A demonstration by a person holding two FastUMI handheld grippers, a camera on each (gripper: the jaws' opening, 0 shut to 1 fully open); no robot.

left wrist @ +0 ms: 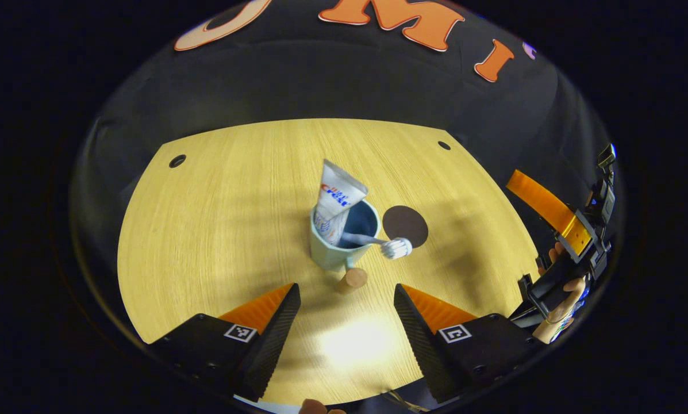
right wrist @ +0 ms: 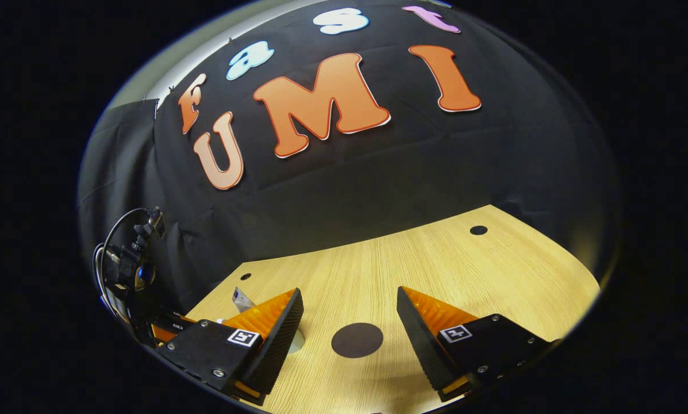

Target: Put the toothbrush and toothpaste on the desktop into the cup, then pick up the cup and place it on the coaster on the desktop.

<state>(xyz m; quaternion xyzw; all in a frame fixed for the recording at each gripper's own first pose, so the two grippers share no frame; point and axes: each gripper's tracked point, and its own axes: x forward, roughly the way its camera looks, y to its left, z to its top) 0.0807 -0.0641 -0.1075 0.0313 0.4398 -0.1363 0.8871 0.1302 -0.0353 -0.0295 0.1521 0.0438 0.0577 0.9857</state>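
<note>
Listing what we see from the left gripper view: the cup (left wrist: 339, 244) stands upright at the centre of the desk (left wrist: 217, 230), with its short wooden handle (left wrist: 352, 280) pointing toward six o'clock. Inside it we count two items. The toothpaste (left wrist: 335, 201) leans against the rim at eleven o'clock, crimped end up. The toothbrush (left wrist: 378, 242) lies across the rim toward four o'clock, bristle head (left wrist: 396, 248) hanging outside. The coaster (left wrist: 405, 225), a dark disc, lies flat just beside the cup at two o'clock; we cannot tell whether the two touch. The left gripper (left wrist: 346, 310) hovers at six o'clock, jaws spread wide and holding nothing, the handle just ahead of the gap. At four o'clock, off the desk edge, a hand (left wrist: 562, 299) grips the right gripper's body.

From the right gripper view, the right gripper (right wrist: 349, 322) is likewise spread wide and empty, with the coaster (right wrist: 357, 340) on the desk (right wrist: 464, 270) between its fingers. The toothpaste end (right wrist: 241, 299) peeks up at nine o'clock behind one finger.
</note>
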